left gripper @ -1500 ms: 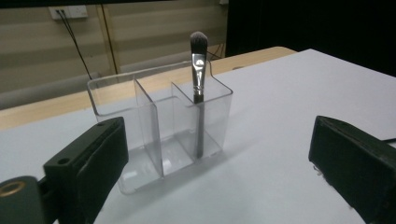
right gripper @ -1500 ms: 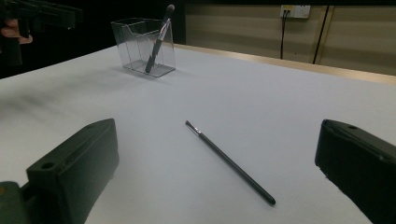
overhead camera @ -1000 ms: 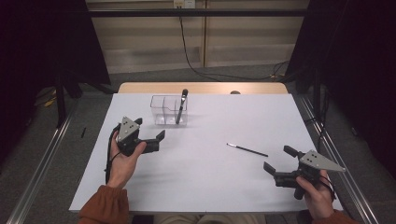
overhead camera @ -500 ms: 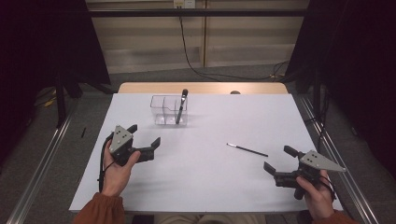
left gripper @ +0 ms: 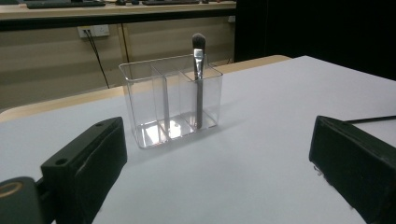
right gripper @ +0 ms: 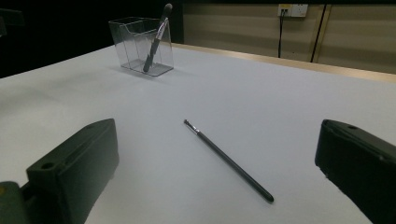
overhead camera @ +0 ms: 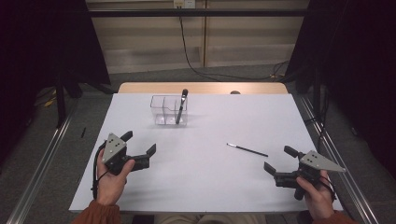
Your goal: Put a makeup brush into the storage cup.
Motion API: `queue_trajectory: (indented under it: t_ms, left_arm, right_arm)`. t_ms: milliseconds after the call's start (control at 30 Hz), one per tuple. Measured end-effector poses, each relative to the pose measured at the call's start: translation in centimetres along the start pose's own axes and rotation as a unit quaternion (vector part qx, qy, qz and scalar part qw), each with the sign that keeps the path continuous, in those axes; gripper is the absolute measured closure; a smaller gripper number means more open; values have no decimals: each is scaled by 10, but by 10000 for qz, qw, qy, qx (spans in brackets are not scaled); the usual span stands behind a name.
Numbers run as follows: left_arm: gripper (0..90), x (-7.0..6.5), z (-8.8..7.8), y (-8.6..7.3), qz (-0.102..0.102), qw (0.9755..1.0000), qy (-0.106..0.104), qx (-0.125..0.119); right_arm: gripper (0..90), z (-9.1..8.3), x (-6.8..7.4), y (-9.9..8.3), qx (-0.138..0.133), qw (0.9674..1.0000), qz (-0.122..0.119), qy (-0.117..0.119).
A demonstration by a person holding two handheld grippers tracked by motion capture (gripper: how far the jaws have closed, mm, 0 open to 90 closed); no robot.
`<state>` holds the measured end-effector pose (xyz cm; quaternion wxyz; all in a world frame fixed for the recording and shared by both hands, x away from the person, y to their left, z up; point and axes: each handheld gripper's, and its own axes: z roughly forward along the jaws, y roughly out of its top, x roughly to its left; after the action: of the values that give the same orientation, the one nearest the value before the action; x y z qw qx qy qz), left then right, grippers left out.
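Observation:
A clear three-cell organizer stands at the table's far middle-left, with a dark makeup brush upright in its right-hand cell. A thin black brush lies flat on the white tabletop right of centre. My left gripper is open near the front left, facing the organizer. My right gripper is open at the front right, facing the thin brush, with nothing between its jaws.
The white table has a wooden strip along its far edge. A black cable hangs down the back wall. Metal rails run along both sides of the table.
My left gripper has drawn back toward the front left, away from the organizer. The right gripper and both brushes have stayed put.

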<state>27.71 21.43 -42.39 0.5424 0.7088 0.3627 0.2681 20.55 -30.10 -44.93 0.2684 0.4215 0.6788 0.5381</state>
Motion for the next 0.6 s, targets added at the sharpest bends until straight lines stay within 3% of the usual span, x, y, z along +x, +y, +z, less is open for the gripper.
queue_trajectory:
  t_ms: [100, 400, 600]
  left_arm:
    - [42, -3, -4, -2, -69, 10000, -19, -68]
    - [42, -15, -19, -9, -21, 9999, -99, -18]
    - [39, -13, -29, -14, -68, 10000, -38, -26]
  right_arm:
    - [0, 0, 1, 0, -5, 10000, 8, -4]
    - [0, -1, 0, 0, -15, 10000, -20, -4]
    - [0, -1, 0, 0, -12, 10000, -26, -3]
